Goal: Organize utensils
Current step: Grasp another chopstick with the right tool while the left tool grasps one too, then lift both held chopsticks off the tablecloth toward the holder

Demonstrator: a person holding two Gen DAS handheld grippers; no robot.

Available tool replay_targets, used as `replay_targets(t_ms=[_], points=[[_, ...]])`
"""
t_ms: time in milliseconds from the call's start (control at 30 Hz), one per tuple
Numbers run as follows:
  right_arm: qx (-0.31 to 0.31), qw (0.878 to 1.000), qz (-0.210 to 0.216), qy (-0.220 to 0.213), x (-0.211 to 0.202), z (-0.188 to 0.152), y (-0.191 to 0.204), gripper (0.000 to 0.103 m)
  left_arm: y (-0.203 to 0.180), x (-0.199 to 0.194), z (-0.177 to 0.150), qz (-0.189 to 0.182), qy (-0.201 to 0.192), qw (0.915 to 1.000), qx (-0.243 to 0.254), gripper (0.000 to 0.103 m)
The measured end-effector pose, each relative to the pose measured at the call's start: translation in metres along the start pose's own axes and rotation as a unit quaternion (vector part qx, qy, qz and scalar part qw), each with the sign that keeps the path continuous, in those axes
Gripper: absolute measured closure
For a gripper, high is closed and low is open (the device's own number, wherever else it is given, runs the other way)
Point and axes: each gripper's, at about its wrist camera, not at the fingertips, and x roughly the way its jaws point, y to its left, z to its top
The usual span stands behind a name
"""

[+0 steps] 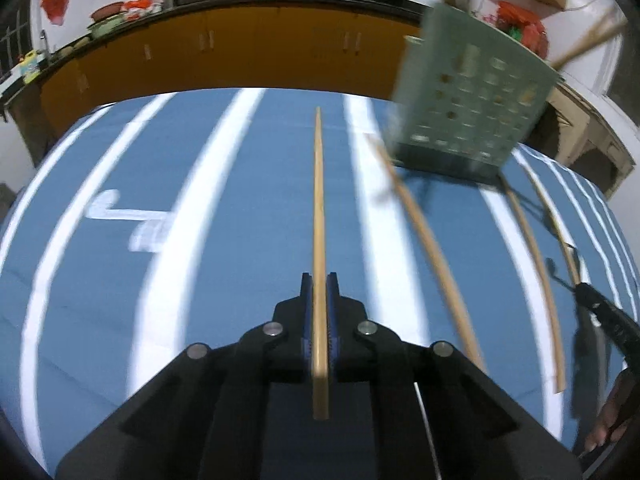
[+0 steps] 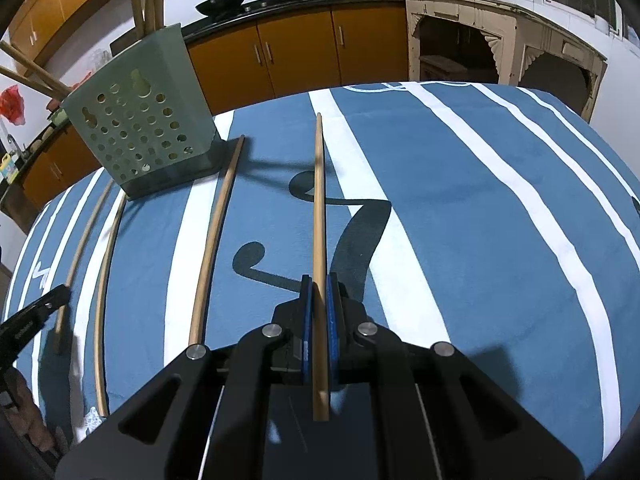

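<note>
Currently both grippers clamped, each on a wooden chopstick: left gripper [image 1: 320, 280] pinches chopstick [image 1: 319, 208], right gripper [image 2: 319, 282] pinches another chopstick [image 2: 319, 208], tips pointing ahead over the blue striped cloth [image 2: 480, 200]. Green perforated holder [image 2: 140, 128] stands on the cloth between the two grippers, sticks already in it. Three loose chopsticks [image 2: 212, 240] lie near its base. Cloth right of the right gripper is bare; far table edge faces orange cabinets [image 2: 296, 52].

Motion-blurred left view, fisheye bending, dark corners
</note>
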Motion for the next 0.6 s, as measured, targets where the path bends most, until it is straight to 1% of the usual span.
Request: replay_targets(t_ms=[33, 100, 167, 267, 400, 600], points=[[-0.002, 1.0, -0.002, -0.001, 0.0, 0.0, 0.001, 0.095, 0.007, -0.001, 0.0, 0.002, 0.0, 1.0, -0.001, 0.095], [-0.009, 1.0, -0.006, -0.003, 0.001, 0.0, 0.003, 0.095, 0.02, -0.004, -0.001, -0.006, 0.001, 1.0, 0.002, 0.095], [-0.016, 1.0, -0.009, -0.004, 0.002, 0.0, 0.005, 0.095, 0.025, -0.007, -0.003, -0.014, 0.003, 0.9997, 0.019, 0.094], [-0.027, 1.0, -0.012, -0.003, 0.002, 0.0, 0.008, 0.095, 0.023, -0.009, -0.006, -0.007, 0.0, 0.999, 0.044, 0.093], [-0.031, 0.999, -0.011, -0.002, 0.002, 0.0, 0.007, 0.094, 0.018, -0.01, -0.011, 0.011, -0.008, 0.998, 0.062, 0.092], [-0.032, 0.999, -0.01, -0.002, 0.002, 0.0, 0.007, 0.094, 0.017, -0.008, -0.011, 0.022, -0.008, 0.9986, 0.047, 0.092]])
